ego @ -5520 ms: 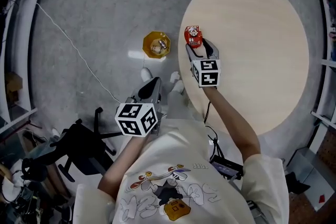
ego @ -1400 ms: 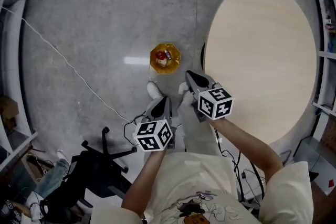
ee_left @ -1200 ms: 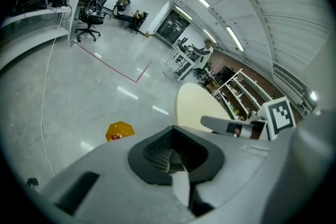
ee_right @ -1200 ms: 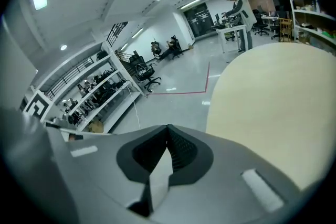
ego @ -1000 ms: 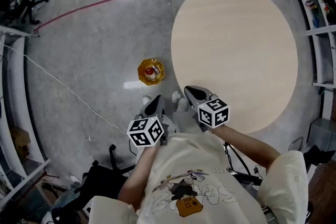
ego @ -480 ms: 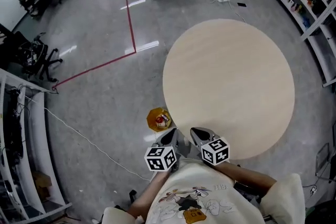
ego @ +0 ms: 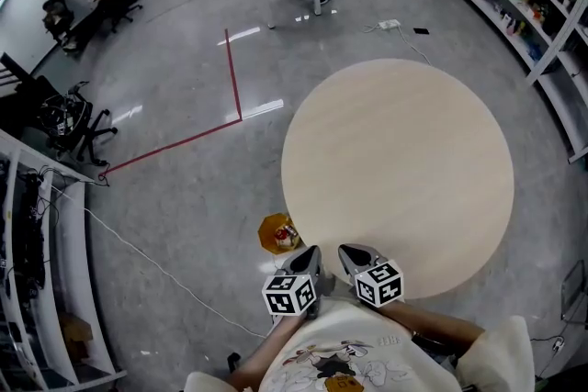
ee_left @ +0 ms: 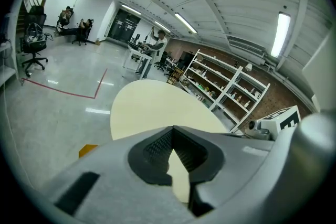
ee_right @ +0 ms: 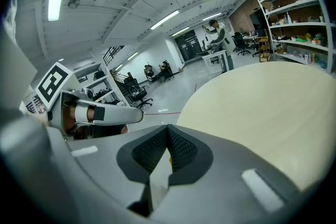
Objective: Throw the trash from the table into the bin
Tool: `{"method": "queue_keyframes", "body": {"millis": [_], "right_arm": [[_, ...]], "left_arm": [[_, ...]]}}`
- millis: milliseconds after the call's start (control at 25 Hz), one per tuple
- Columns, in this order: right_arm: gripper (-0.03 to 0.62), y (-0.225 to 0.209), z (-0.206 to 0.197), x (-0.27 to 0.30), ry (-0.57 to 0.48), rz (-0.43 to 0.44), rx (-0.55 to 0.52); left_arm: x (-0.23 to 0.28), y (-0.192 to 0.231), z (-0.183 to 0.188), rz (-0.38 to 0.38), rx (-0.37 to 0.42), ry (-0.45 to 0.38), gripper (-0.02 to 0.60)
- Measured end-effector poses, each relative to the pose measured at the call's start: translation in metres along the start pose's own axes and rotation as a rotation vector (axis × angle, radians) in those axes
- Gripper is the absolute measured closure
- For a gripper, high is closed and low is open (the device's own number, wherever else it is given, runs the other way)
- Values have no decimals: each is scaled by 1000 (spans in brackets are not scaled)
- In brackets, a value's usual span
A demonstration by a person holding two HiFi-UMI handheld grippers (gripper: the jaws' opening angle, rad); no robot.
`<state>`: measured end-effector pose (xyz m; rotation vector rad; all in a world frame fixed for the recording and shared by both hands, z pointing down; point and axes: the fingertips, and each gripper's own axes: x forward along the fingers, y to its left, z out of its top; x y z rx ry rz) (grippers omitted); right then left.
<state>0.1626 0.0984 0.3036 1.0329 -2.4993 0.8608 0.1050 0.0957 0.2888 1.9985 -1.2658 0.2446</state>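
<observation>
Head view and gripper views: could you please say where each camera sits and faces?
Head view: on the person's head, facing steeply down at table, bin, left gripper, right gripper, shirt.
Left gripper view: on the left gripper, facing along its shut jaws over the table; right gripper at right.
Right gripper view: on the right gripper, facing along its shut jaws over the table; left gripper at left.
All share the table.
</observation>
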Motion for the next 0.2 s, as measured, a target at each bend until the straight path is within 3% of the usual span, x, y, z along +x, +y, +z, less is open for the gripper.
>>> {"method": "queue_keyframes", "body": {"millis": [200], "right_arm": [[589,-8,12,-12,-6,4,-15]], "left_arm": [[5,-16,8,2,5,-3,575]]}}
